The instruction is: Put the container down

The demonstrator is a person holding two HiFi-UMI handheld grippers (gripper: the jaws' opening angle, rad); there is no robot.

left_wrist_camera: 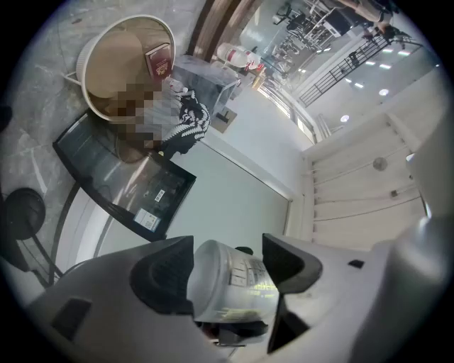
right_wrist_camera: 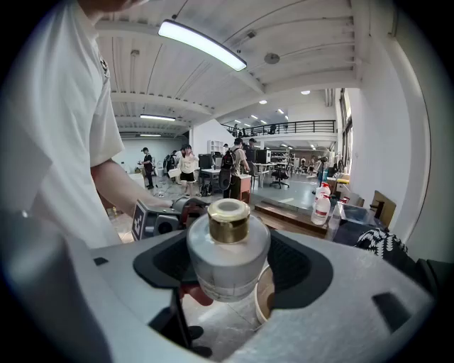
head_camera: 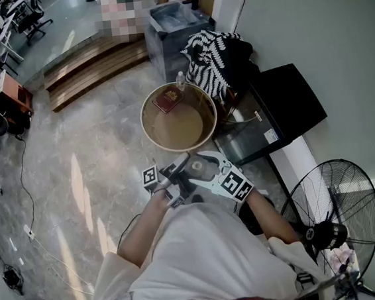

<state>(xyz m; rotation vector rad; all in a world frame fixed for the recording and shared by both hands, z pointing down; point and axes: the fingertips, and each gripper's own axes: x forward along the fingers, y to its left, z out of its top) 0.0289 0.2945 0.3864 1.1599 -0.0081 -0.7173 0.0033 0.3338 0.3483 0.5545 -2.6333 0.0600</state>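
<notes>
The bottle [right_wrist_camera: 228, 249], frosted with a gold neck, is in the air in front of the person's chest. It is above the marble floor [head_camera: 76, 164] and on the near side of the round tub [head_camera: 146, 125]. It rests on nothing.

The 2 grippers meet around it from opposite sides. The right gripper [right_wrist_camera: 230, 275] has its jaws spread wide, with the dark pads clamped on the bottle's body and the neck pointing away from its camera. The left gripper [left_wrist_camera: 228, 268] is also spread wide, with the bottle between its pads. They seem to press on its sides too.

I judge this to be the carrying stage, with the putting down not yet begun. The next move likely calls for choosing a bare patch of floor beside the tub's rim. Probably 1 gripper should let go so the other can lower the bottle alone. The bottle should come down upright, with its base flat on the floor, before the last grip is released.
</notes>
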